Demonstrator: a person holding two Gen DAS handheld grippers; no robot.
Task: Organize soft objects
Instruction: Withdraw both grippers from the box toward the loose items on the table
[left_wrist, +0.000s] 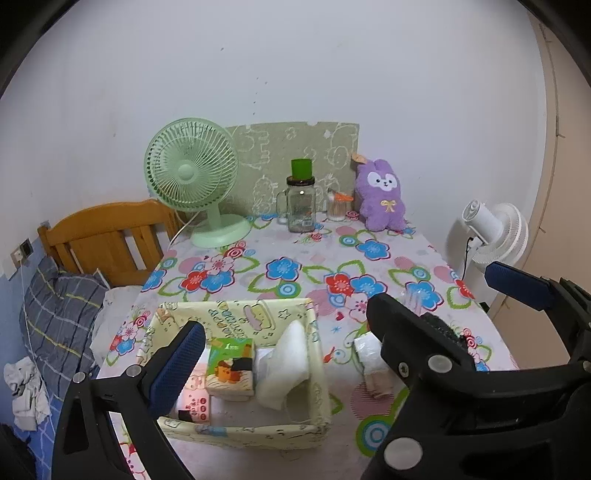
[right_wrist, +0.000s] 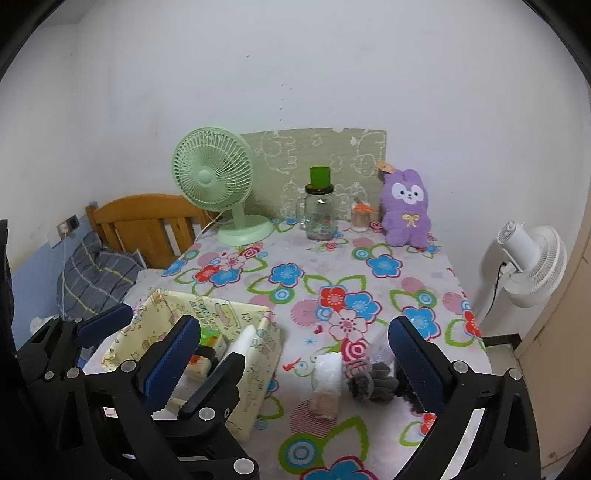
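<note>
Two grippers hang over a table covered in a bright flowered cloth, both with their jaws spread wide and holding nothing. The left gripper hovers above a pale yellow fabric box at the near left of the table. Inside the box a folded white cloth stands on edge, its long axis running near to far, beside a green and white tissue pack. The right gripper frames a white wrapped pack lying on the cloth just right of the box, its long axis also running near to far. A small dark grey fuzzy item lies just beside it on the right. At the far edge stand a green desk fan, a glass jar and a purple plush rabbit against a white wall. A wooden bed frame sits to the left, a white fan to the right.
</note>
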